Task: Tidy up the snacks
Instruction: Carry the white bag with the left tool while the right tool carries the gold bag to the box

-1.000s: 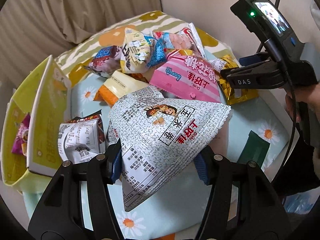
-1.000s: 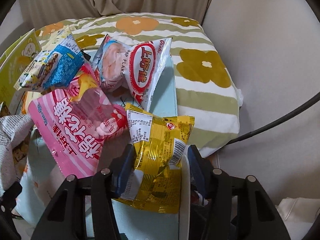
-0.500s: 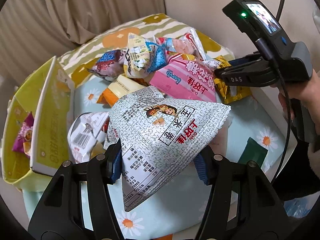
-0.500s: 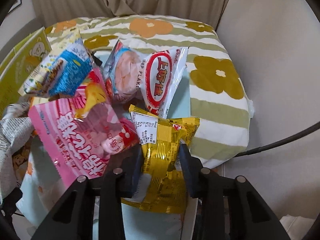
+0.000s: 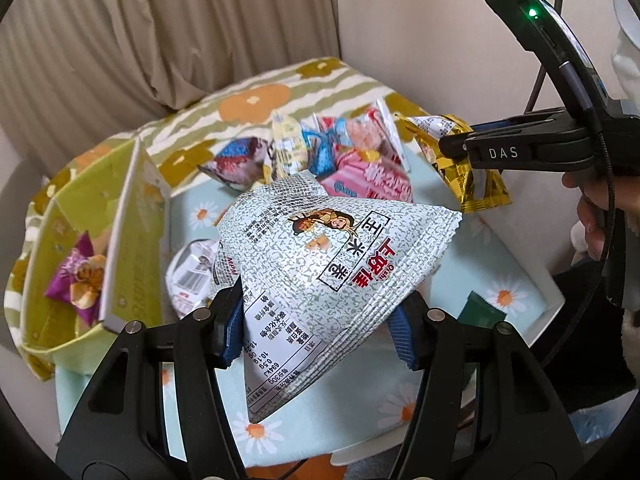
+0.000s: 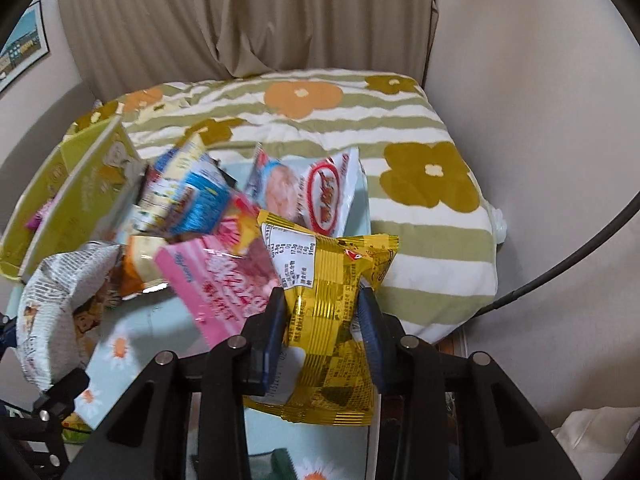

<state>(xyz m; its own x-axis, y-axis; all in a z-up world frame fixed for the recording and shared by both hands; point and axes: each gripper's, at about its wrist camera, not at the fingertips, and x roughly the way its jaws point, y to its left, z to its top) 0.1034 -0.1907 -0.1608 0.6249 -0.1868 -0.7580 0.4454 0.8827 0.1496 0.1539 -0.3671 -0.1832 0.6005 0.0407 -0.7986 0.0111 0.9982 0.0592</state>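
My left gripper (image 5: 320,328) is shut on a white speckled snack bag (image 5: 336,264) and holds it above the daisy-print tray (image 5: 360,428). My right gripper (image 6: 324,324) is shut on a gold foil snack bag (image 6: 332,320), lifted off the pile; it also shows in the left wrist view (image 5: 460,168). A pile of snacks lies behind: a pink bag (image 6: 224,284), a blue and white bag (image 6: 188,196) and a red and white shrimp-flake bag (image 6: 316,192). A green box (image 5: 92,248) stands at the left with a purple snack (image 5: 76,280) inside.
The tray sits on a striped flower-print cushion (image 6: 400,160) in front of a beige curtain (image 6: 240,20). A dark green packet (image 5: 476,312) lies at the tray's right. A silver packet (image 5: 192,276) lies next to the box. A wall is at the right.
My right gripper closed on the gold bag and lifted it up from the pile. My left gripper rose a little with the white bag still in it.
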